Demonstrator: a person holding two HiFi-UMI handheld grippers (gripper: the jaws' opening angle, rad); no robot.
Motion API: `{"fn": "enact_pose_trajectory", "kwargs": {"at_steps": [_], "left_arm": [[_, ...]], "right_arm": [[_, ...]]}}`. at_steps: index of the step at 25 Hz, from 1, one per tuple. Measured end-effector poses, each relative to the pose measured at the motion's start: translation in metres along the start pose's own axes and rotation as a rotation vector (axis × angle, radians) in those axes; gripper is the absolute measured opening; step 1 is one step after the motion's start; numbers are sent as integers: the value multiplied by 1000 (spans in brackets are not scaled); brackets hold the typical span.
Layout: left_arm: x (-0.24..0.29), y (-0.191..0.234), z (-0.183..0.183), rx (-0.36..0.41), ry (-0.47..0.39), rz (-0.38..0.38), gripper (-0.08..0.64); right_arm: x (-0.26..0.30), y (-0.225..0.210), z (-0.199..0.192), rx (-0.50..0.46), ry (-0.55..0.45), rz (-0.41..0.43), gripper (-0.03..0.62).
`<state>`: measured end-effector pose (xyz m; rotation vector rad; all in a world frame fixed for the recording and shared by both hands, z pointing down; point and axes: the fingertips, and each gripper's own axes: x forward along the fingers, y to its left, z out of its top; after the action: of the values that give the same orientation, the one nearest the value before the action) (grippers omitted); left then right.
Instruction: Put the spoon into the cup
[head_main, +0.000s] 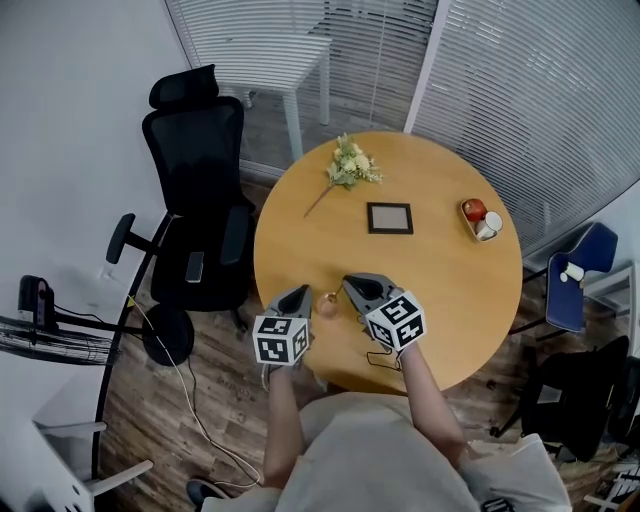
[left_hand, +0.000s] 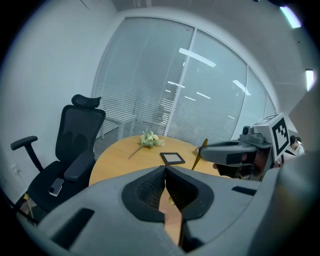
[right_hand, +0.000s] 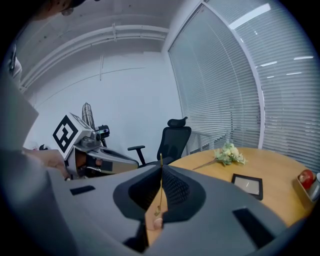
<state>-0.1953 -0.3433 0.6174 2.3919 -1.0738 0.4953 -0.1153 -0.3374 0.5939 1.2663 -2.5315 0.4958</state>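
A small copper-coloured cup (head_main: 327, 305) stands on the round wooden table (head_main: 440, 290) near its front edge, between my two grippers. In the right gripper view the cup (right_hand: 157, 224) shows low down behind the jaws. My right gripper (head_main: 352, 285) is shut on a thin gold spoon (right_hand: 160, 187), held upright; the left gripper view shows the spoon (left_hand: 199, 156) sticking out at the right gripper's (left_hand: 204, 149) tip. My left gripper (head_main: 298, 296) sits just left of the cup, its jaws closed together at the tips (left_hand: 165, 170) with nothing visibly between them.
Farther back on the table lie a bunch of flowers (head_main: 350, 165), a dark picture frame (head_main: 389, 217) and a small tray (head_main: 481, 220) holding a red fruit. A black office chair (head_main: 197, 190) stands to the table's left, a blue chair (head_main: 575, 285) to its right.
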Motion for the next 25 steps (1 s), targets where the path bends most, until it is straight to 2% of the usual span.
{"fn": "enact_pose_trajectory", "kwargs": {"at_steps": [5,14,21,25], "left_arm": [[3,-1,5,-30,-40,-26,8],[14,-5,10,32,1,-25,8],[12,6,7,-7,9,-22,8],[13,6,4,-3,18,-26,8]], "right_arm": [[3,3,-4,-13,15,6,5],[6,-2,-19,8,22,23,5],[17,4,-31,19,42,37,5],[19,3,-41,75,36,42,5]]}}
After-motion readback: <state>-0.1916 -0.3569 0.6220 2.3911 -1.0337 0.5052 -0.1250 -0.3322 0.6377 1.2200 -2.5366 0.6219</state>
